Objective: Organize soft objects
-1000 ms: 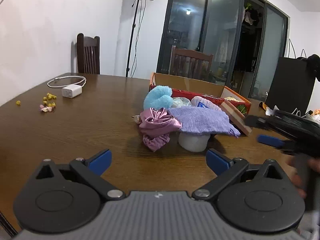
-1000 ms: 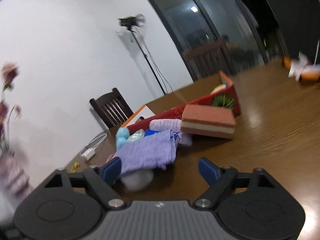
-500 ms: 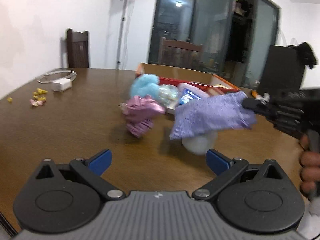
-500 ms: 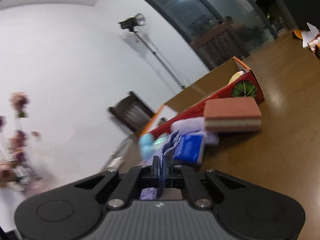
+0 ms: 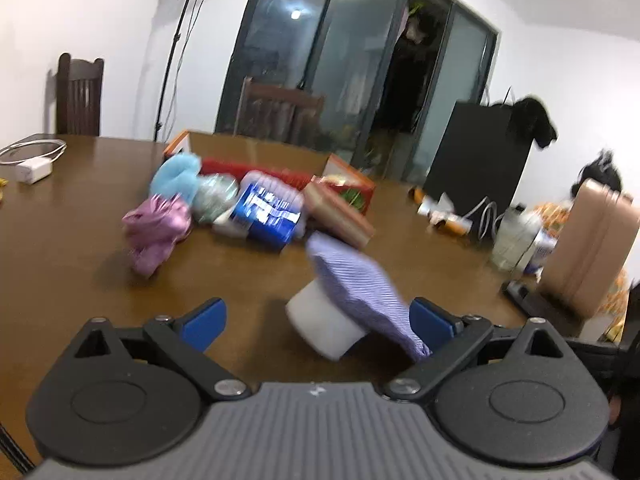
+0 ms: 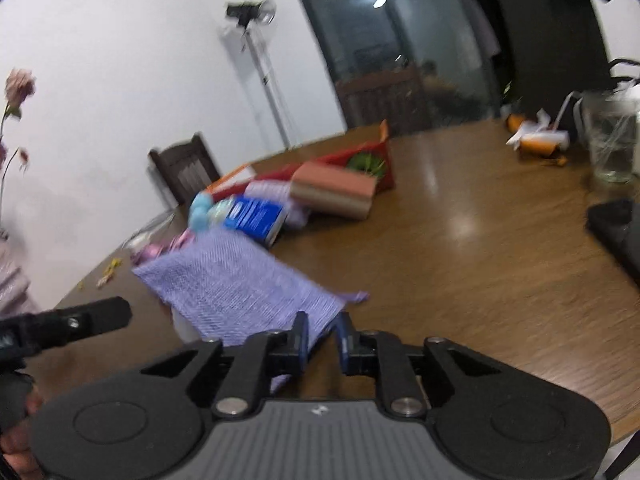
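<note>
My right gripper (image 6: 322,334) is shut on the corner of a purple knit cloth (image 6: 236,284) and holds it stretched over the table. In the left wrist view the cloth (image 5: 360,292) drapes over a white roll (image 5: 324,326) just ahead of my open, empty left gripper (image 5: 316,318). Farther back lie a pink satin cloth (image 5: 156,230), a light blue plush (image 5: 176,176), a blue packet (image 5: 268,216) and a brown sponge block (image 5: 340,216), all beside a red cardboard box (image 5: 260,160).
The wooden table (image 6: 480,240) carries a white charger with cable (image 5: 34,160) at far left, a glass jar (image 6: 610,140) and orange wrappers (image 6: 536,140) at right, and a dark flat object (image 6: 620,228) near the right edge. Chairs stand behind the table.
My right gripper closed on the purple cloth and pulled it off the pile toward the near right. The blue packet is now uncovered. My left gripper stayed open.
</note>
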The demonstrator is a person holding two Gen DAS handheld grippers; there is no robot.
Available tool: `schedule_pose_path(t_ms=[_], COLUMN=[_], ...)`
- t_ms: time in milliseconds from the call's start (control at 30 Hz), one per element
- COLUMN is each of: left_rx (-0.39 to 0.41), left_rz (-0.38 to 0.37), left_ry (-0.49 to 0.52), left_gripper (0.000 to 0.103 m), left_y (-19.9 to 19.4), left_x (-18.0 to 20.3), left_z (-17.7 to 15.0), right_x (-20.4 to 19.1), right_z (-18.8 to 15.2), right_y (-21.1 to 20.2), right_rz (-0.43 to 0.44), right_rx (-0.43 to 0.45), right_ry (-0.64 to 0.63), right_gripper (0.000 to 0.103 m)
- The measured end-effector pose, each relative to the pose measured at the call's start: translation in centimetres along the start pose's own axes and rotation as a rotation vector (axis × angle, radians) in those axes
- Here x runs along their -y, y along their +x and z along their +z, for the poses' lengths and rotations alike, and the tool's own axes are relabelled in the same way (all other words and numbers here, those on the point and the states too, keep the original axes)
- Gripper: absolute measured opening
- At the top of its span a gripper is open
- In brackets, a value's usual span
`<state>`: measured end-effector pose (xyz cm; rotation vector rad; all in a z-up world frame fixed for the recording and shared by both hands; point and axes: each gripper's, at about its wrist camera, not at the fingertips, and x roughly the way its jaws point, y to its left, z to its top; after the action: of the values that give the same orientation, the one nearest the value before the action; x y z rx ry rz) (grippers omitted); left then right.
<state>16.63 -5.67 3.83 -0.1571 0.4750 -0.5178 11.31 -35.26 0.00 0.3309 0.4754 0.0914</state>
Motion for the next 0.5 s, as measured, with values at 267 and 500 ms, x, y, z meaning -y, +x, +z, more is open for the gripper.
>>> schedule_pose_path(t_ms=[267, 500], left_rx=[-0.082, -0.06], left_rz=[0.026, 0.058], left_ry=[0.074, 0.147], left_gripper=[0.082, 0.083], left_y=[4.7, 8.6], left_x=[0.4, 0.3], left_z=[-0.6, 1.3], right_x=[-0.6, -1.6], right_z=[0.3, 2.0], right_y=[1.9, 4.6], right_rz=[0.016, 0.013], right_rx=[0.034, 0.018], right_ry=[-0.021, -0.09], right_gripper=[0.061, 0.052])
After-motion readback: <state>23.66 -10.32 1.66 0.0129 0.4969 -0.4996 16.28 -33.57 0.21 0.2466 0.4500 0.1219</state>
